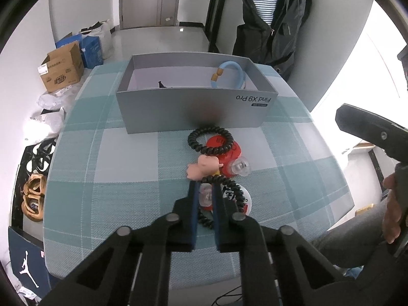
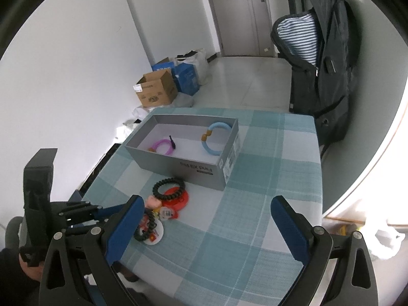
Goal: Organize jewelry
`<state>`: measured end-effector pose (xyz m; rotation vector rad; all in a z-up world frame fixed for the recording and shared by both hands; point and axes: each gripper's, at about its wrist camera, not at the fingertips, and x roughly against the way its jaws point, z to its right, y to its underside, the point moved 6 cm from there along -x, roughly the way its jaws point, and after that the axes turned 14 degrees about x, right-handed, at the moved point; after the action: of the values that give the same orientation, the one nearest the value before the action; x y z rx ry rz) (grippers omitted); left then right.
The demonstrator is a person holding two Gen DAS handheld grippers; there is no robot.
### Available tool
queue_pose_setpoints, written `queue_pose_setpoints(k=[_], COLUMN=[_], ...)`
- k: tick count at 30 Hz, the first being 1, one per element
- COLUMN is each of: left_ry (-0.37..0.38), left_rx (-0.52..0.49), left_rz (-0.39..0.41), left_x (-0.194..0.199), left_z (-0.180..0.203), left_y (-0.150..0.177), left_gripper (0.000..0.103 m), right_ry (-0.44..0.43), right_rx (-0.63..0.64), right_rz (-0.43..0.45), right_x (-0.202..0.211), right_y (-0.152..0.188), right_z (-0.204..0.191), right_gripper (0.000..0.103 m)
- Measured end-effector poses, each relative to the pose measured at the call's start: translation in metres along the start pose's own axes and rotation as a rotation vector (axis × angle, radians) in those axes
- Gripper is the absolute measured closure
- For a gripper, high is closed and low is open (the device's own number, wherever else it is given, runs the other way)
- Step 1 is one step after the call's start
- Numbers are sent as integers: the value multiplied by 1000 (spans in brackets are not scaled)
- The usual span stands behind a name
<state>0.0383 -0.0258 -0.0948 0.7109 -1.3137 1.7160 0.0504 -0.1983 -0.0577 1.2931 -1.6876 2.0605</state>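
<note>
The left gripper [image 1: 205,186] is pinched on a black curly coil bracelet [image 1: 230,193], ready to lift it into the grey cardboard box [image 1: 193,112]. The right gripper [image 2: 207,225] waits wide apart, holding nothing.

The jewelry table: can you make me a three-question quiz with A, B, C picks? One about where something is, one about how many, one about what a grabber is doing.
1. Where is the blue bracelet?
A. In the grey box
B. On the floor
C. Hanging on the door

2. How many black coil bracelets lie on the tablecloth outside the box?
A. One
B. Two
C. Four

3. How is the right gripper?
A. Shut on a pink toy
B. Shut on the box
C. Wide open, holding nothing

Answers:
1 A, the blue ring lies inside the box walls.
2 B, one lies near the box and one nearer the grabbers.
3 C, only bare cloth shows between its fingers.
</note>
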Motion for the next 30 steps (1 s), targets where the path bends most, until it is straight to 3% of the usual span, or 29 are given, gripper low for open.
queue_pose_setpoints(k=[12, 20, 25, 30], left_ry=[51, 96, 186, 231], left_rx=[31, 88, 190, 299], left_rz=[9, 41, -23, -69], left_x=[12, 24, 15, 3], left_z=[2, -5, -17, -33], left_y=[-10, -23, -27, -32], left_gripper=[103, 103, 103, 103], right_ry=[-24, -116, -156, -193], right_rx=[11, 60, 117, 163], right_rz=[-29, -89, -129, -149], right_x=[-7, -25, -41, -59], right_y=[5, 14, 18, 18], right_z=[-7, -36, -63, -91], right_gripper=[3, 3, 3, 3])
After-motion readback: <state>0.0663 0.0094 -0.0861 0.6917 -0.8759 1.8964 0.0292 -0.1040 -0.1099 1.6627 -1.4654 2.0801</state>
